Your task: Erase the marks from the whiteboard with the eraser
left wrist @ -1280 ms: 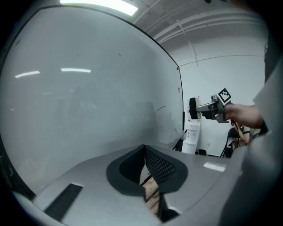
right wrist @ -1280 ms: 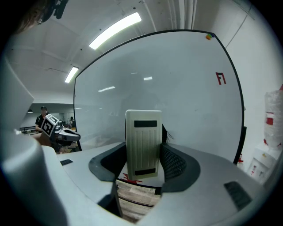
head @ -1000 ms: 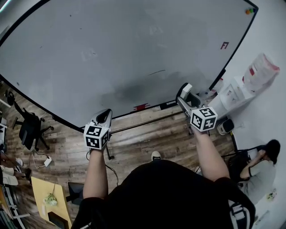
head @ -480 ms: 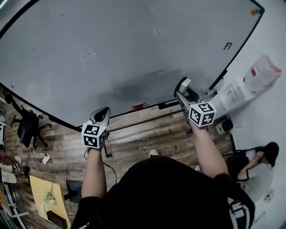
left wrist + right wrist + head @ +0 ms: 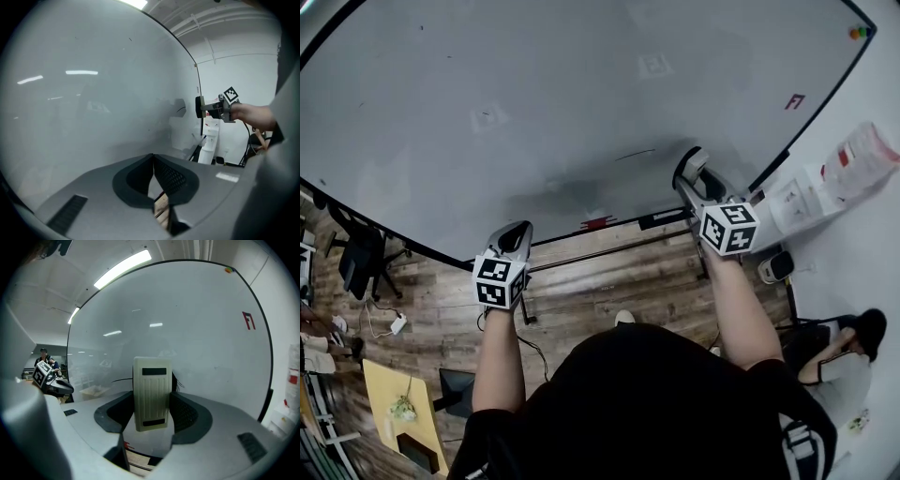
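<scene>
Bright, even indoor light fills all three views. Long white ceiling strip lights (image 5: 123, 269) burn out overhead in the right gripper view. Their reflections streak the large glossy white whiteboard (image 5: 82, 72) in the left gripper view. Wide-angle distortion bows the board's black frame, and both gripper views fall black at the corners. The cream ribbed plastic eraser (image 5: 151, 392) looks sharp, while the left gripper (image 5: 153, 159), close to its lens, looks soft.

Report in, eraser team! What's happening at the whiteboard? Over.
Right hand-held gripper shut on eraser, beside black stroke on whiteboard. Left hand-held gripper shut, empty. Red mark unwiped. Nothing in the way.
</scene>
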### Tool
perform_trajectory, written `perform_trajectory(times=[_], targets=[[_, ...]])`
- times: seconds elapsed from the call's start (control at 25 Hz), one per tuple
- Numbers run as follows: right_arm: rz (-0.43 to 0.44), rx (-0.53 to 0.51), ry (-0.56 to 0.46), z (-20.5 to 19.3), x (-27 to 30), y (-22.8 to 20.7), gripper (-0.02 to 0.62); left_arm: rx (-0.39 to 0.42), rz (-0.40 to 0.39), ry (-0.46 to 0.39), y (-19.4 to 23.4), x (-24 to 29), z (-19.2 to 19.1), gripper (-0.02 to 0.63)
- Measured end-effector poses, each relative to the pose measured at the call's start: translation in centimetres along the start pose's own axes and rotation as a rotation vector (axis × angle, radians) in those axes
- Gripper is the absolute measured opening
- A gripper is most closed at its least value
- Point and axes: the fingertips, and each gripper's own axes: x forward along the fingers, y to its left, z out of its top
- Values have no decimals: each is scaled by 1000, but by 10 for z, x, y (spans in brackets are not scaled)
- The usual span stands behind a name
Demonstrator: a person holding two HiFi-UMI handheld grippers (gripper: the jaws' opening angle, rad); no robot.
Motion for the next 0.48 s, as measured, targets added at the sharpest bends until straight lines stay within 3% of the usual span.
perform_trajectory(times=[0.48], targets=[[-95,-55,-7,9,37,-20,229,20,27,33,4,5,-7,12]])
